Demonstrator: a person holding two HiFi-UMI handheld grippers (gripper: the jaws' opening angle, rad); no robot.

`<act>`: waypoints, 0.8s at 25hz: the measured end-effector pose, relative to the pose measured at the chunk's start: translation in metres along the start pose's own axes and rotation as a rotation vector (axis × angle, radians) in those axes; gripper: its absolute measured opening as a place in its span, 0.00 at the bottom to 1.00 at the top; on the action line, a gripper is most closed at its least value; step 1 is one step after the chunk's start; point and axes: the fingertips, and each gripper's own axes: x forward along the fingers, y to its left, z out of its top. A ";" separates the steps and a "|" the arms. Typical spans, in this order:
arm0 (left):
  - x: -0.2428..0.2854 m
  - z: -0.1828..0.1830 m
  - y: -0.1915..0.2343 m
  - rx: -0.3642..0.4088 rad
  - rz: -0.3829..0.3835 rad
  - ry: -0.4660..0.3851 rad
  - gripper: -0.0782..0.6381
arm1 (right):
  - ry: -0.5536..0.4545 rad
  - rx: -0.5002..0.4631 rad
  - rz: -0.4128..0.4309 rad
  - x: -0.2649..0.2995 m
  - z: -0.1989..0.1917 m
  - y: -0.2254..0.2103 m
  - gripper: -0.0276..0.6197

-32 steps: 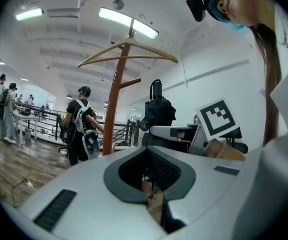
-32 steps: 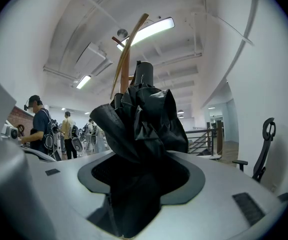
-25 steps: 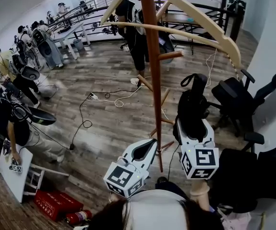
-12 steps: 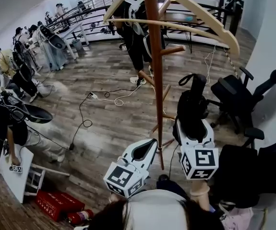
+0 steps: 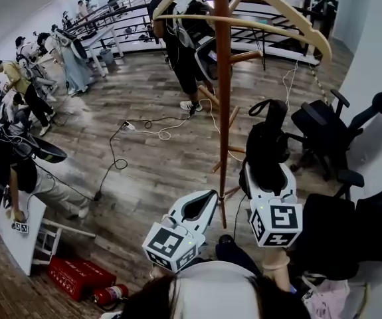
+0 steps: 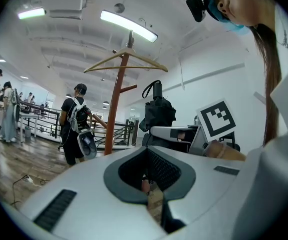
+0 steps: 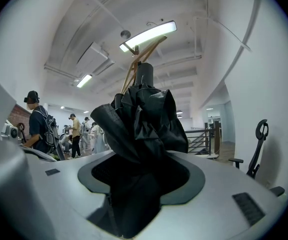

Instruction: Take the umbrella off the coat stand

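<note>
Fingers of the right gripper are clamping the folded black umbrella, whose bunched fabric is filling the hollow between them and rising upright out of it. From the head view, the right gripper is holding the umbrella vertical, its strap loop at the top, and the umbrella is standing to the right of the coat stand, near the brown pole but apart from it, with no peg reaching it. The left gripper is hanging low beside the foot of the pole; in its own view the left gripper is showing its fingers meeting at the tips, and nothing is sitting in the dark padded hollow between them. That same view is showing the coat stand ahead and the umbrella to the right of it. Pale wooden hanger arms are spreading from the top of the stand. Behind the pole a person with a backpack is standing on the wooden floor, a cable is trailing across the boards, a black office chair is sitting at the right, and a red box is lying at the lower left.
</note>
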 end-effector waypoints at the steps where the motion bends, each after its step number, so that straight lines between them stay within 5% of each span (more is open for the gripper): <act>1: -0.004 -0.001 -0.001 -0.002 0.001 0.001 0.12 | 0.000 0.003 0.000 -0.002 -0.001 0.002 0.45; 20: -0.061 -0.011 -0.018 -0.004 -0.008 0.011 0.12 | -0.016 0.038 -0.031 -0.050 -0.009 0.034 0.45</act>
